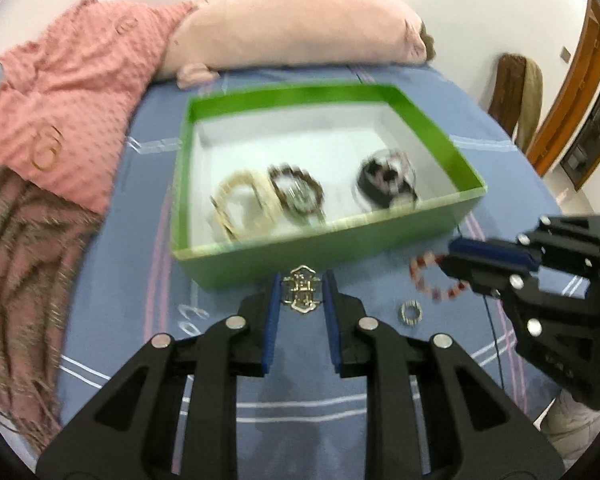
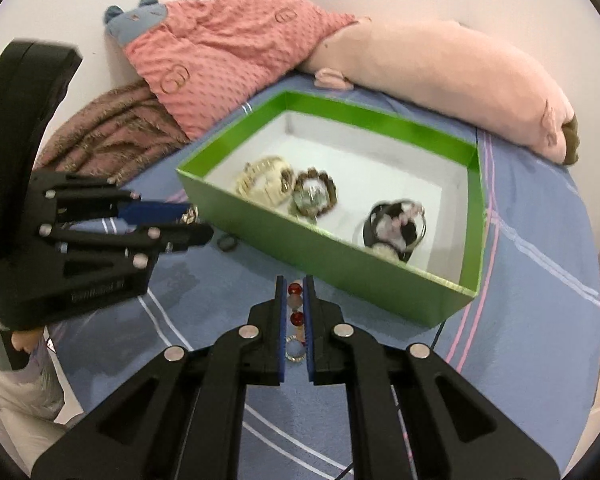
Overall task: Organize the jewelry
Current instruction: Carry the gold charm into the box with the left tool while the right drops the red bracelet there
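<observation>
Green cardboard sat dead ahead of both claws: the open green box (image 1: 328, 248) lay on the blue bedspread (image 1: 300, 400) with its near wall just beyond the fingertips, and that was the relation everything hung on, because each claw already carried a piece and the box mouth lay forward and slightly up from both. The left gripper (image 1: 302, 294) was clamped on a gold filigree clasp (image 1: 301, 294), an ornate openwork piece with a pale metallic shine, held upright between the blue pads so its long axis ran along the fingers, its top edge close against the box's front wall. The right gripper (image 2: 294, 320) was closed on a red and white beaded bracelet (image 2: 295, 310), the beads strung in a line down the gap between the pads, alternating dark red and milky; in the left view the rest of the loop (image 1: 436, 278) trailed on the bedspread by the box's near right corner. Of the two, the left claw looked nearer the wall and more central; the right stood off toward the corner. Inside lay a cream bracelet (image 1: 246, 204), a brown beaded bracelet (image 1: 298, 194) touching it, and a dark mixed cluster (image 1: 388, 180) apart. A small silver ring (image 1: 411, 312) remained on the bedspread between the claws.
</observation>
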Demonstrator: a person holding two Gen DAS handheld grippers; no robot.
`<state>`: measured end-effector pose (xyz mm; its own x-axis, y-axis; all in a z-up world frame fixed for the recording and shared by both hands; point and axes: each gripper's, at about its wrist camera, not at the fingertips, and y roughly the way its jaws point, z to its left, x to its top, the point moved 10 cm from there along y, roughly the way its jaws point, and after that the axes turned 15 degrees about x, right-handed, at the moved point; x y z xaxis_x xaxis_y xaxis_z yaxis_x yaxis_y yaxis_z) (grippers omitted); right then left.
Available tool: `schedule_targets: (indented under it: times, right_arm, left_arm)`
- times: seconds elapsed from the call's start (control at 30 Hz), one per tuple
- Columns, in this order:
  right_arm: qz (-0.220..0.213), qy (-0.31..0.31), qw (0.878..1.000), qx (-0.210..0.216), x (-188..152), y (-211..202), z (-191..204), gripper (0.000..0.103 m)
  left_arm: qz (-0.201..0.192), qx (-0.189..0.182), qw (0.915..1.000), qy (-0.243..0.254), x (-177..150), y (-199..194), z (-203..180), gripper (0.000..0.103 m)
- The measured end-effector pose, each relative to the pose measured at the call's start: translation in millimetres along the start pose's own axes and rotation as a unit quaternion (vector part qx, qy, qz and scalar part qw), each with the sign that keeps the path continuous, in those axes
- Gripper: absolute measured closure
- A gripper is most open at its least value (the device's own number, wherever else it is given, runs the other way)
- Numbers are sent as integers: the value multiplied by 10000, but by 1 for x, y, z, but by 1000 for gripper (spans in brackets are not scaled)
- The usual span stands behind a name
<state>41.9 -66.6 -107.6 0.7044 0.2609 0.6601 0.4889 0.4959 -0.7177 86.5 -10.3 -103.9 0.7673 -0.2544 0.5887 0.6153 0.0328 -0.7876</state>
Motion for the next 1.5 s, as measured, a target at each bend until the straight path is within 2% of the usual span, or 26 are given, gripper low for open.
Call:
schedule_targets:
  times: [0.17, 0.27, 0.33, 0.47, 0.73, 1.07, 1.17, 1.3, 1.43, 1.5]
  right_arm:
    - [-444, -133, 9987, -233, 39, -29, 4, 96]
    - [-597, -100, 9972, -436, 58, -33, -3, 96]
    - [-651, -32, 9961, -588, 70, -28, -14, 96]
    - [-545, 189, 9971, -503, 81, 1, -33, 96]
    - [-43, 401, 9983, -422, 69, 53, -52, 96]
    - [205, 429, 9980, -422, 60, 72, -58, 94]
    - [145, 474, 9980, -396, 60, 70, -58, 86]
    - [-9, 525, 9983, -258, 62, 53, -50, 86]
    - [-24, 457, 9990, 7, 51, 29, -30, 86]
    - [87, 396, 9991, 120, 39, 19, -20, 86]
  left_arm:
    - [-340, 96, 9989, -309, 42, 1, 17, 82]
    - [-173, -22, 9989, -431, 53, 19, 18, 82]
    - [-122, 72, 9987, -481, 54, 31, 18, 82]
    - [-38, 87, 9988, -474, 54, 48, 17, 82]
    - [201, 263, 9978, -571, 49, 74, 32, 82]
    - [423, 247, 9977, -471, 43, 90, 27, 82]
    - [430, 245, 9978, -436, 42, 90, 25, 80]
    - [358, 258, 9979, -464, 42, 84, 28, 80]
    - [48, 264, 9984, -489, 43, 49, 35, 80]
    - [-77, 290, 9986, -428, 37, 28, 37, 74]
